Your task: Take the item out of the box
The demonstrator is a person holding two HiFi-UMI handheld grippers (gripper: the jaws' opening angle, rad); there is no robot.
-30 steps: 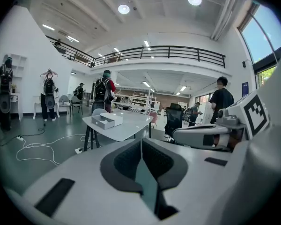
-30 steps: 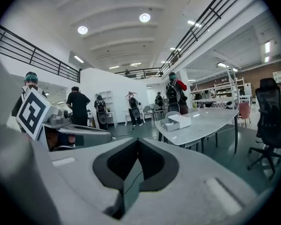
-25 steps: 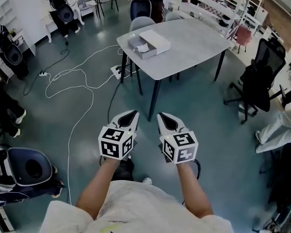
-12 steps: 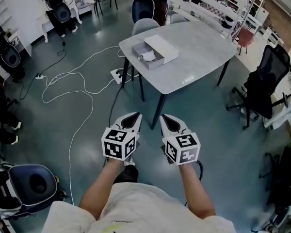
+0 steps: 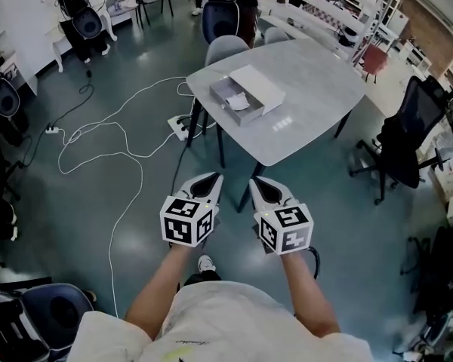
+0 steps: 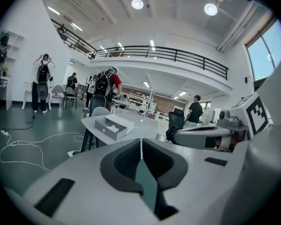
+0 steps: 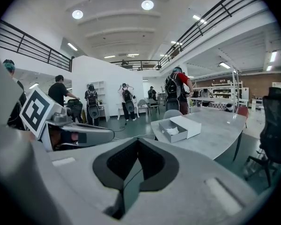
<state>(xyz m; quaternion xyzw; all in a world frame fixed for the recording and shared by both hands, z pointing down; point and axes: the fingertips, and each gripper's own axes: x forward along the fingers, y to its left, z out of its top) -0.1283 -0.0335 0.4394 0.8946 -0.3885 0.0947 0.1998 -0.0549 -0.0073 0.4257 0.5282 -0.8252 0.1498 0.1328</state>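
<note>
An open grey box (image 5: 234,102) sits near the left corner of a grey table (image 5: 309,89), its white lid (image 5: 258,89) lying beside it. A white crumpled item (image 5: 238,101) rests inside the box. In both gripper views the box (image 6: 108,126) (image 7: 172,129) shows small and far ahead. My left gripper (image 5: 206,181) and right gripper (image 5: 259,185) hang side by side over the floor, well short of the table. Both are shut and hold nothing.
A white cable (image 5: 106,138) loops over the teal floor left of the table, with a power strip (image 5: 183,124) under the table edge. A grey chair (image 5: 228,49) stands behind the table and a black office chair (image 5: 404,138) at the right. People stand at the far wall.
The view has advanced toward the table, which now lies nearer and more centred. Both grippers keep their place side by side and stay shut.
</note>
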